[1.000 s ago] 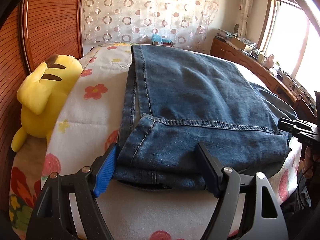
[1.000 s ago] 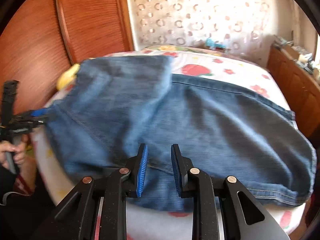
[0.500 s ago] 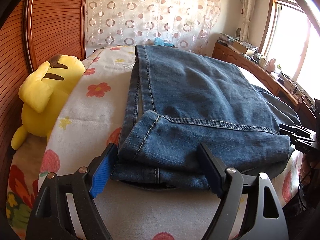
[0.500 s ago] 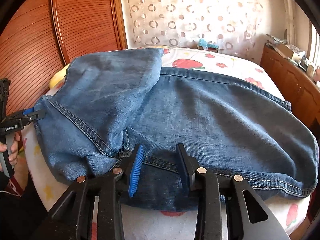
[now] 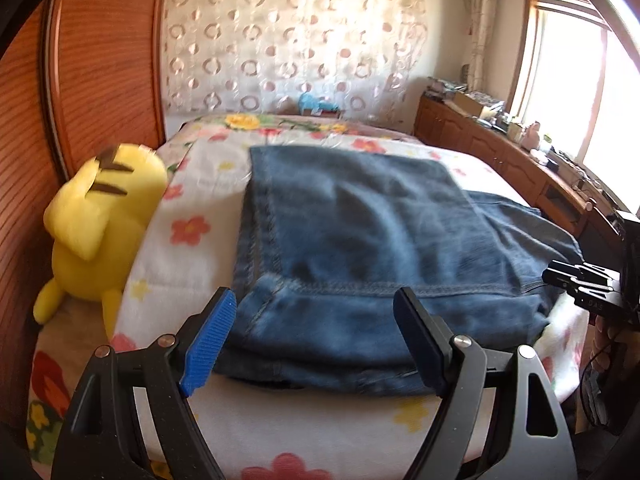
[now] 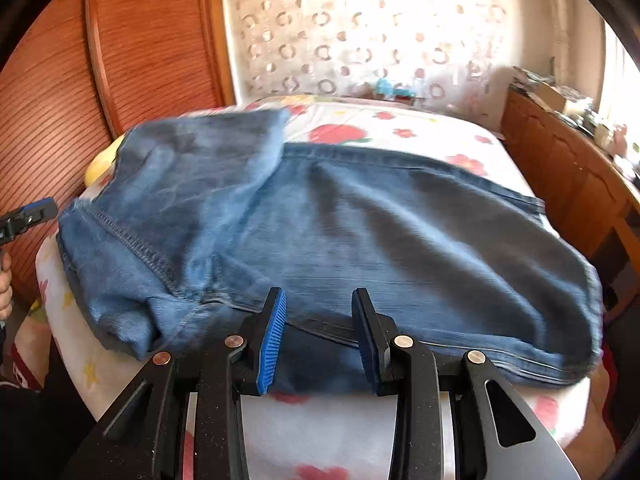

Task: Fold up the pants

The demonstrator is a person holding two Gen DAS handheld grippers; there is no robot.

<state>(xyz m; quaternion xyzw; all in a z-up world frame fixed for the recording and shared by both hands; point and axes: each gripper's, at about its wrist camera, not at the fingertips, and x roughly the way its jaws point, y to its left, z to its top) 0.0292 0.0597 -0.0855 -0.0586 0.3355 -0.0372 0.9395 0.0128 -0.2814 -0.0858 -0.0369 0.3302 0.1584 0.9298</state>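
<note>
Folded blue jeans (image 5: 360, 220) lie flat on the flowered bed cover (image 5: 192, 208), a hemmed leg end folded over the top layer. My left gripper (image 5: 314, 296) stands wide open just before the near folded edge, lifted off the cloth, nothing between its pads. In the right wrist view the jeans (image 6: 400, 240) spread across the bed, and my right gripper (image 6: 319, 294) is open at their near edge, pads apart and not pinching the fabric. Each gripper shows in the other's view: the right gripper (image 5: 580, 284) at the jeans' right side, the left gripper (image 6: 32, 216) at their left corner.
A yellow plush toy (image 5: 100, 216) lies against the wooden headboard (image 5: 80, 80) left of the jeans. A cluttered wooden cabinet (image 5: 500, 152) runs under the window on the right. A patterned curtain (image 5: 280, 40) hangs behind the bed. A hand (image 6: 4, 292) holds the left gripper.
My left gripper has drawn back and up from the jeans' folded edge, which it straddled before. The right gripper's jaws have widened. The jeans stay flat.
</note>
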